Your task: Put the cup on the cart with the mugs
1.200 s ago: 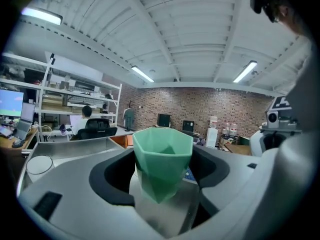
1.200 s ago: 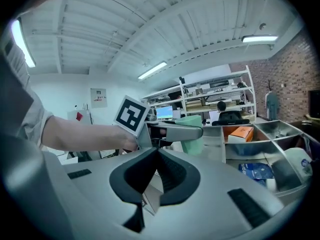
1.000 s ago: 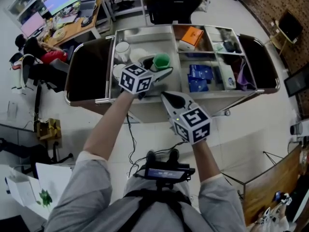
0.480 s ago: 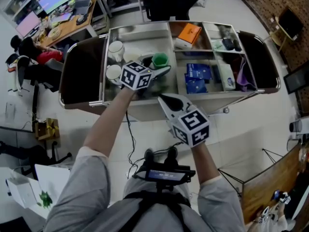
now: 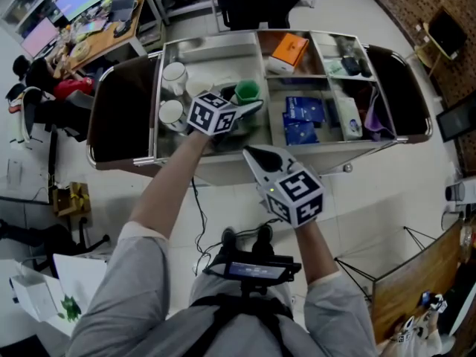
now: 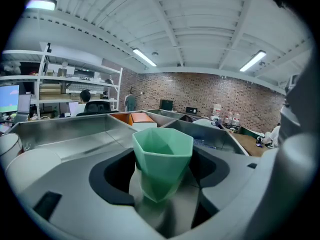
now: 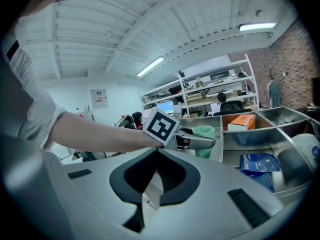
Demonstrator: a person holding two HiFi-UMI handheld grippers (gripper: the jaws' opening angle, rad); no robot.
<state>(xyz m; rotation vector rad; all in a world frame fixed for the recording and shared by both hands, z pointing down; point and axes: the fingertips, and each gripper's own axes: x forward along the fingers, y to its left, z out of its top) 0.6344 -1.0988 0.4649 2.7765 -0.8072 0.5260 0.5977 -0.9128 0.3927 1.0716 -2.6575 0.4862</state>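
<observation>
Left claw (image 5: 239,107) – jaws clamped on the green faceted cup (image 6: 162,156), one pad on each side of its lower half. The cup stands upright with its mouth up, just beyond the marker cube. The claw reaches out over the stainless-steel cart (image 5: 216,47), inside its left compartment. Whether the cup's base touches the compartment floor cannot be told.

White mugs (image 5: 172,112) stand just left of the left claw in that same compartment, close to the cup but not touching it. In the left gripper view two of them show as pale curves at the far left edge.

Ahead and right of the cup, past a divider, lies an orange box (image 5: 290,49). Blue packets (image 5: 301,121) lie to the claw's right in the middle compartment.

Right claw (image 5: 253,153) – jaws closed tip to tip, nothing between them. It hangs short of the cart's near edge, behind and right of the left claw. It points toward the cart, and its own view shows the left claw and the cup ahead of it.
</observation>
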